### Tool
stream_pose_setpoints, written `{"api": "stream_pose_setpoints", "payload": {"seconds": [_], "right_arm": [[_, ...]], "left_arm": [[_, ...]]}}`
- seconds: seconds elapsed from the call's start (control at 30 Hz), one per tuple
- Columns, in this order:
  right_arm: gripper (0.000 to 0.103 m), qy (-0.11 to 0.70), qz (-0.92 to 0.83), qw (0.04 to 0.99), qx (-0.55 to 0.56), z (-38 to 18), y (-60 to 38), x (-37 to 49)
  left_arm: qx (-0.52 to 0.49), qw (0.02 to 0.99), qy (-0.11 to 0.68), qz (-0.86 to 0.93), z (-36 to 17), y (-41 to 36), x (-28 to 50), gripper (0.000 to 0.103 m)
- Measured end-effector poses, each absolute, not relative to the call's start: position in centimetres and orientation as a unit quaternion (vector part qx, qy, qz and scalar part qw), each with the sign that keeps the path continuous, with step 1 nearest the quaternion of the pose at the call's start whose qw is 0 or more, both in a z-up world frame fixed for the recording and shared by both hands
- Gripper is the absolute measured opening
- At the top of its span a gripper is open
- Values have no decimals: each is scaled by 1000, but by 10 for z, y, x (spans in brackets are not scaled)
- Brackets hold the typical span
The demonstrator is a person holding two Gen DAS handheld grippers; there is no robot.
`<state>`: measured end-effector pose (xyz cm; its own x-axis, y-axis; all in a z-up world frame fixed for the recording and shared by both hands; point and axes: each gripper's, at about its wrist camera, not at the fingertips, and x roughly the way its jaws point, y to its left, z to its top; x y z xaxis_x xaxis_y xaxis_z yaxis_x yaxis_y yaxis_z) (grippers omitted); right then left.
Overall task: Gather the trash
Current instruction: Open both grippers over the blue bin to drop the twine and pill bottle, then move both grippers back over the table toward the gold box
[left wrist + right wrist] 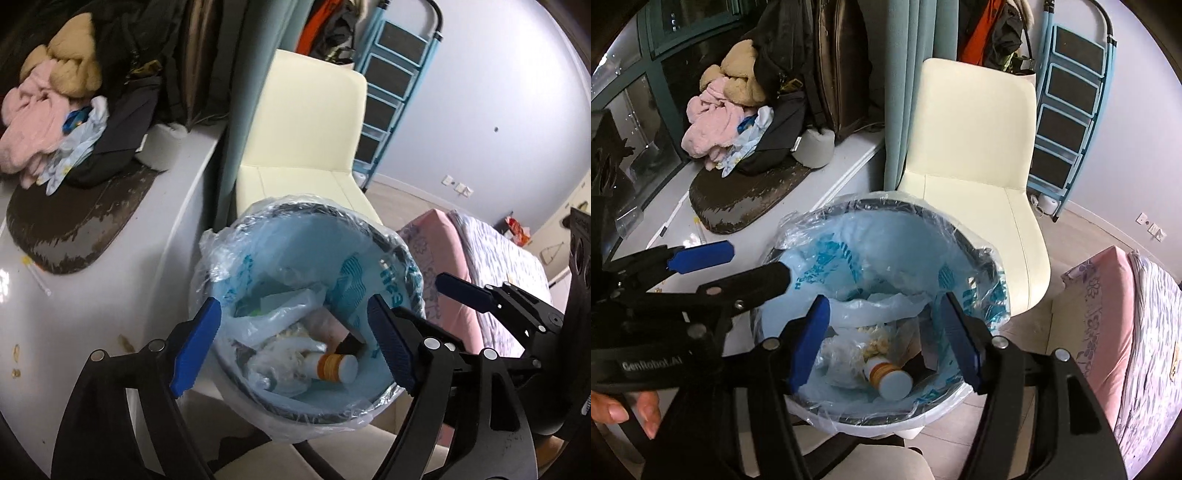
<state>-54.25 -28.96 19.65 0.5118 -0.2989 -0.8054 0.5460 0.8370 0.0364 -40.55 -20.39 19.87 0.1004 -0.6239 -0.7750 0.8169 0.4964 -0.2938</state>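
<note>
A round trash bin (402,251) lined with a pale blue plastic bag stands on the floor just below both grippers. Inside lie a white bottle with an orange band (334,367), crumpled clear bags (280,321) and scraps. My left gripper (291,306) hangs over the bin's mouth, open, with nothing between its blue pads. In the right wrist view the same bin (991,258) and bottle (888,378) show under my right gripper (884,301), which is also open and holds nothing. The left gripper (757,262) reaches in from the left there.
A cream chair (975,155) stands right behind the bin. A white window ledge (110,302) to the left carries a dark mat and a pile of clothes (720,118). A pink mattress (1108,332) is on the right, a blue stepladder (1067,122) by the wall. A hand (628,410) holds the left gripper.
</note>
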Motion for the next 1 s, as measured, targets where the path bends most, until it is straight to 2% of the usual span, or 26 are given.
{"api": "stream_pose_setpoints", "payload": {"seconds": [0.43, 1.0], "right_arm": [[60, 415, -229, 867, 152, 206, -261, -533], [60, 441, -97, 886, 101, 200, -117, -470]], "left_arm": [[77, 755, 463, -459, 207, -149, -391, 79], [16, 796, 492, -352, 199, 20, -357, 79]]}}
